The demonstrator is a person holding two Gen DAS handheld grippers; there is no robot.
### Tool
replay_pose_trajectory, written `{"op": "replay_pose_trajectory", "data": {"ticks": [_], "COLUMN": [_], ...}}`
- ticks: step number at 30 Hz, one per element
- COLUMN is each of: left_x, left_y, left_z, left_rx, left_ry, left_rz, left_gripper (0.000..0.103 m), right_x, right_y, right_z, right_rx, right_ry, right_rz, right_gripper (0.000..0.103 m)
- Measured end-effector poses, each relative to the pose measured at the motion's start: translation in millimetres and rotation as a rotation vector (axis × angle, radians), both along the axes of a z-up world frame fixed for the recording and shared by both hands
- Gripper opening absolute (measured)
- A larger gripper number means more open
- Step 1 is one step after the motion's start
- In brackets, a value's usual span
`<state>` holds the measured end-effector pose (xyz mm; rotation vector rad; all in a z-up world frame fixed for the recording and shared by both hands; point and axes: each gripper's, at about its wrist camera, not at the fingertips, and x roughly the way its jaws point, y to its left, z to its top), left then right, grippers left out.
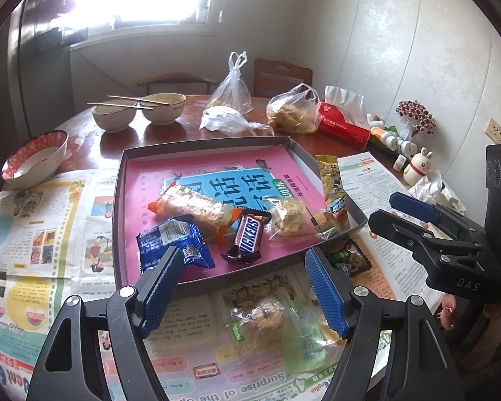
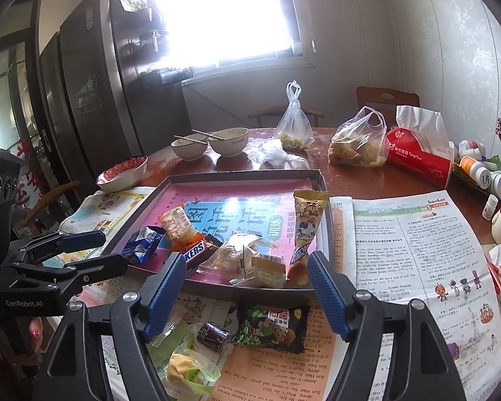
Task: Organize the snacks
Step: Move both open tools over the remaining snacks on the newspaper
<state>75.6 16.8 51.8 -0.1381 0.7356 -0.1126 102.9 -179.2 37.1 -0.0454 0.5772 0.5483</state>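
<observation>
Left wrist view: left gripper (image 1: 242, 287) hanging over the near edge of the tray (image 1: 120, 180), jaws spread, nothing between the pads. Inside the tray, on a pink book cover (image 1: 200, 167): a blue wrapped snack (image 1: 175, 245) at the near left, partly behind the left pad; a long orange-ended packet (image 1: 193, 207) beside it; a Snickers bar (image 1: 247, 239) near the middle; a clear bag of crumbly pieces (image 1: 289, 217) to its right; a yellow packet (image 1: 332, 183) leaning along the right wall. Below the gripper, on the newspaper (image 1: 33, 234), outside the tray: a clear-wrapped pastry (image 1: 260, 315) touching a green-tinted wrapper (image 1: 304, 337). A dark printed packet (image 1: 349, 259) just past the tray's near right corner. Right gripper (image 1: 414, 214) visible at the right, jaws apart and empty. Farther back, two bowls with chopsticks (image 1: 140, 108), plastic bags (image 1: 232, 90) and a red tissue pack (image 1: 344, 127). Right wrist view: right gripper (image 2: 247, 289) poised at the tray's near rim (image 2: 210, 289), jaws spread, gripping nothing. Dark printed packet (image 2: 274, 329) on the newspaper between the pads, a small dark wrapped sweet (image 2: 213, 334) just left of it, a green-and-yellow wrapped item (image 2: 187, 364) nearer still. Left gripper (image 2: 83, 250) at the left edge, jaws parted, empty.
</observation>
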Motion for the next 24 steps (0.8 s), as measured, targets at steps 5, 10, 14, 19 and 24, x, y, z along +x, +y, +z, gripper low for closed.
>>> {"op": "replay_pose_trajectory", "data": {"ticks": [5, 10, 14, 19, 24], "left_x": [-4, -7, -9, -10, -10], "left_y": [1, 2, 2, 2, 2], "left_z": [-1, -1, -2, -5, -8], "left_rx": [-0.004, -0.003, -0.004, 0.000, -0.001], "left_ry": [0.009, 0.015, 0.024, 0.034, 0.048], "left_rz": [-0.004, -0.001, -0.001, 0.002, 0.009], "left_gripper": [0.077, 0.077, 0.077, 0.077, 0.077], "right_x": [-4, -10, -16, -21, -25], "right_y": [-2, -2, -1, -4, -4], "right_z": [0, -4, -9, -17, -23], "right_rx": [-0.004, -0.019, -0.030, -0.037, -0.041], "right_ry": [0.003, 0.010, 0.020, 0.042, 0.058], "right_rz": [-0.002, 0.012, 0.020, 0.026, 0.035], "right_gripper": [0.075, 0.075, 0.075, 0.075, 0.075]}}
